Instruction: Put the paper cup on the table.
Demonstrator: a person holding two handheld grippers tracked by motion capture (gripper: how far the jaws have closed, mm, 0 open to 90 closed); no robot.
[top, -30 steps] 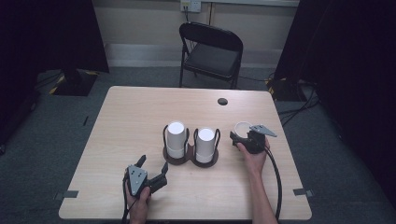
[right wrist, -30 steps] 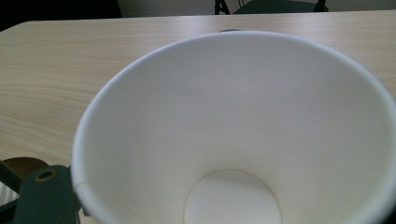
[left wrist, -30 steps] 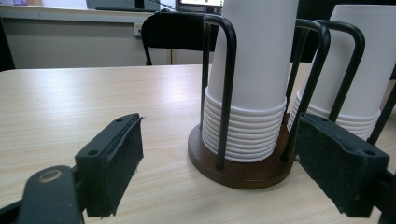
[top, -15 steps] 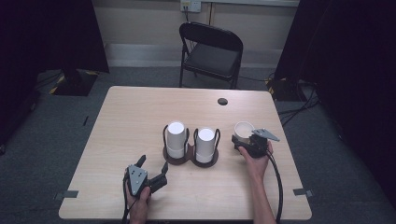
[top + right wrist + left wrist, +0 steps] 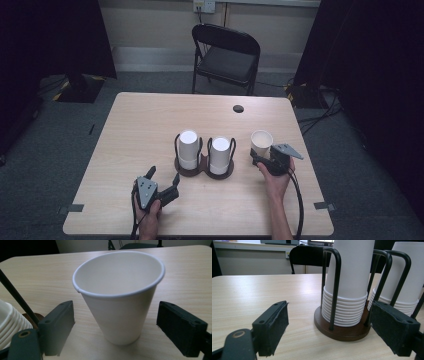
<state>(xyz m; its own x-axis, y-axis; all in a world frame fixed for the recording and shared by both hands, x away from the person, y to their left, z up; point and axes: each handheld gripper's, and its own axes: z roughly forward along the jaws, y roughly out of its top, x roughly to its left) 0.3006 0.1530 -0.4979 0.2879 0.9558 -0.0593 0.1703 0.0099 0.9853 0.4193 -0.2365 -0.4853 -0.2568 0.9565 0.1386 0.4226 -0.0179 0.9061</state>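
high view: the right gripper [image 5: 261, 161] has slid back a little from the paper cup [image 5: 261, 144] since a moment ago. its jaws have just been opening and now stand wide, with the cup between them but free. i think the cup has been let go and now stands upright on the table [image 5: 145, 125], right of the 2 cup stacks [image 5: 205, 152] in their holder. the left gripper [image 5: 164, 180] waits near the front edge, jaws wide too, holding nothing. behind the pale wooden table is 1 black chair [image 5: 227, 55] on a grey floor.
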